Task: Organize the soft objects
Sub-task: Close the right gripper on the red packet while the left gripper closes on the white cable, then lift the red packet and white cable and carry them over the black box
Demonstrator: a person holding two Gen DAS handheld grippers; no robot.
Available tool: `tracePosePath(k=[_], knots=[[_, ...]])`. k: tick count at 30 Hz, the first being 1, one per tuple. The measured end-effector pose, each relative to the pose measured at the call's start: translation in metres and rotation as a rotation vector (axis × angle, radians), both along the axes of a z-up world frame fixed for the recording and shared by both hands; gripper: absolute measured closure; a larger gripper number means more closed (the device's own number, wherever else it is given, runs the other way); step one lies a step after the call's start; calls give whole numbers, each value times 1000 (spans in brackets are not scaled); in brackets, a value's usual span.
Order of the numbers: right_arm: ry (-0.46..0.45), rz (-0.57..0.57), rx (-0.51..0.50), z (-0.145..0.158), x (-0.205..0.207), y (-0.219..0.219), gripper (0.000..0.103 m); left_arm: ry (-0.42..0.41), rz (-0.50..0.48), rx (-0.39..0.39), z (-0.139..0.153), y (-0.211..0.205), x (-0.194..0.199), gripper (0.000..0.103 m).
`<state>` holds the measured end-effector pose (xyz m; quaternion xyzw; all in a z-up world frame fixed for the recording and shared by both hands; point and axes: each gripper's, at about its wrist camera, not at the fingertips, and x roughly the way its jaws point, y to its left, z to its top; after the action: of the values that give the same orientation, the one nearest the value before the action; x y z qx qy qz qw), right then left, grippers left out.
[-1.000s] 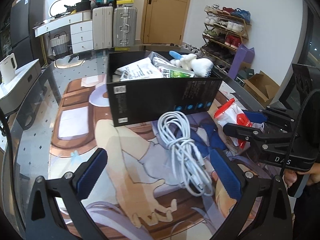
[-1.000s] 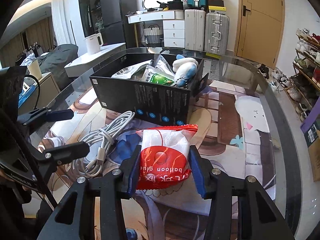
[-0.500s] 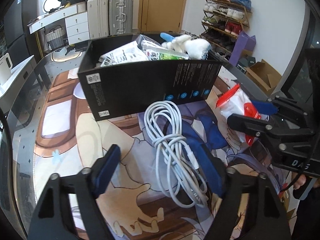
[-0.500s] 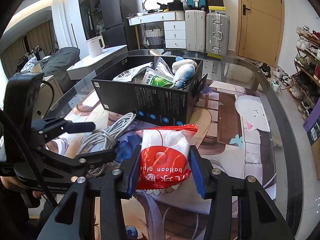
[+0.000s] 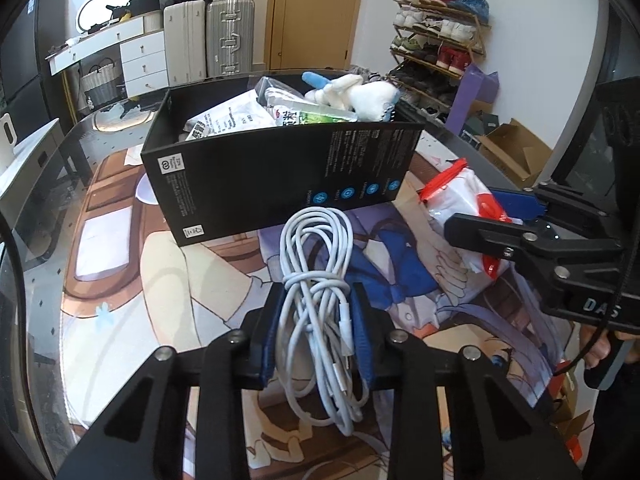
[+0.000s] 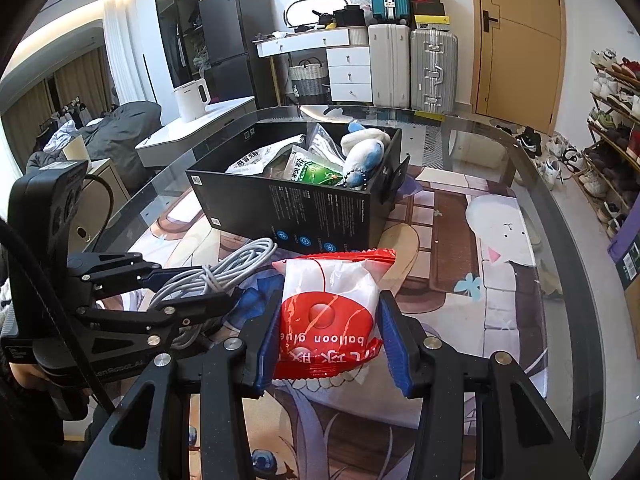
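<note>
On the glass bench [image 5: 48, 216], a limp white cable bundle [image 5: 316, 300] is pinched mid-coil by the left gripper [image 5: 318, 332]; a light, crinkly packet [image 6: 328, 312] is clamped by the right gripper [image 6: 328, 336].

red and white packet [image 6: 328, 312]: "balloon glue", seen upside down, Chinese characters beneath it unclear
right gripper [image 5: 496, 216] body: "DAS" in pale letters
black box [image 5: 280, 176], near wall: fine print and blue round icons, too small to read
</note>
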<state>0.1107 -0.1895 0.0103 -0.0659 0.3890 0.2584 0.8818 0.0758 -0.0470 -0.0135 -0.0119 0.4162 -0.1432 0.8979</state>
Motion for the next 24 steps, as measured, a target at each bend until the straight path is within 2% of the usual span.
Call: tracePosePath(k=[10, 24], knots=[[-15, 14, 6, 5, -2, 3, 57, -37, 16, -39, 8, 14, -12, 73], [-45, 36, 35, 16, -10, 9, 57, -122, 52, -81, 38, 32, -22, 73]])
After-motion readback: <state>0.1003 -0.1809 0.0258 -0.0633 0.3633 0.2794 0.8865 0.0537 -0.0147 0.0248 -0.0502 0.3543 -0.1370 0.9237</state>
